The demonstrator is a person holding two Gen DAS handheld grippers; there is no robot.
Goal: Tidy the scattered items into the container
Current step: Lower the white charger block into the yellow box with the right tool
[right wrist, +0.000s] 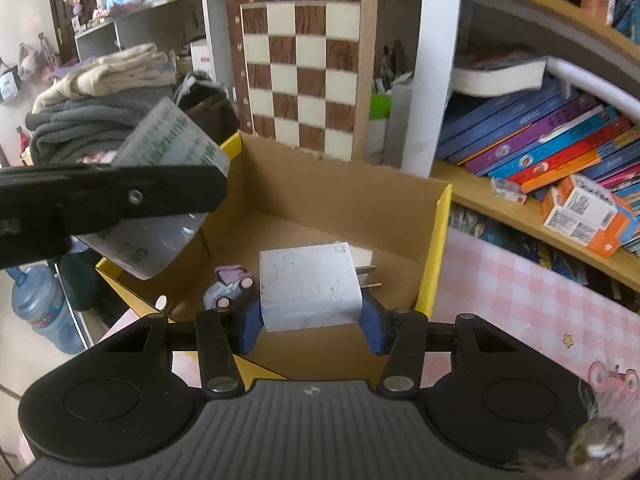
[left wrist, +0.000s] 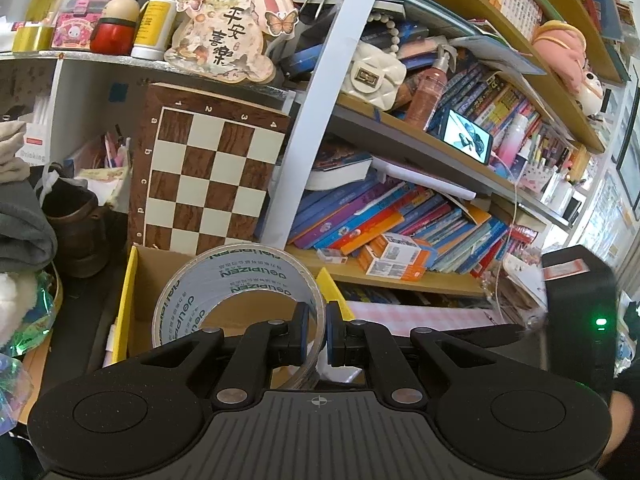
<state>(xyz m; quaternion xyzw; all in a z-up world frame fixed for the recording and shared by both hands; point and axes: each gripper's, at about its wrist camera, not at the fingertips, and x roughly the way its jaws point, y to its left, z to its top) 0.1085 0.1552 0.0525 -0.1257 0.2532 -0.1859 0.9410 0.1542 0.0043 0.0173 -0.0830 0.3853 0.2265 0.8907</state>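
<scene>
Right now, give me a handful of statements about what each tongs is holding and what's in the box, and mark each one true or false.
1. The left tongs grip a tape roll by its wall. True.
2. The right tongs are open and hold nothing. False: they are shut on a white charger.
3. The charger's prongs point right in the right wrist view. True.
4. The box has nothing in it. False: a small purple-and-white item lies on its floor.
5. The tape roll is lying flat inside the box. False: it is held up at the box's left edge.
</scene>
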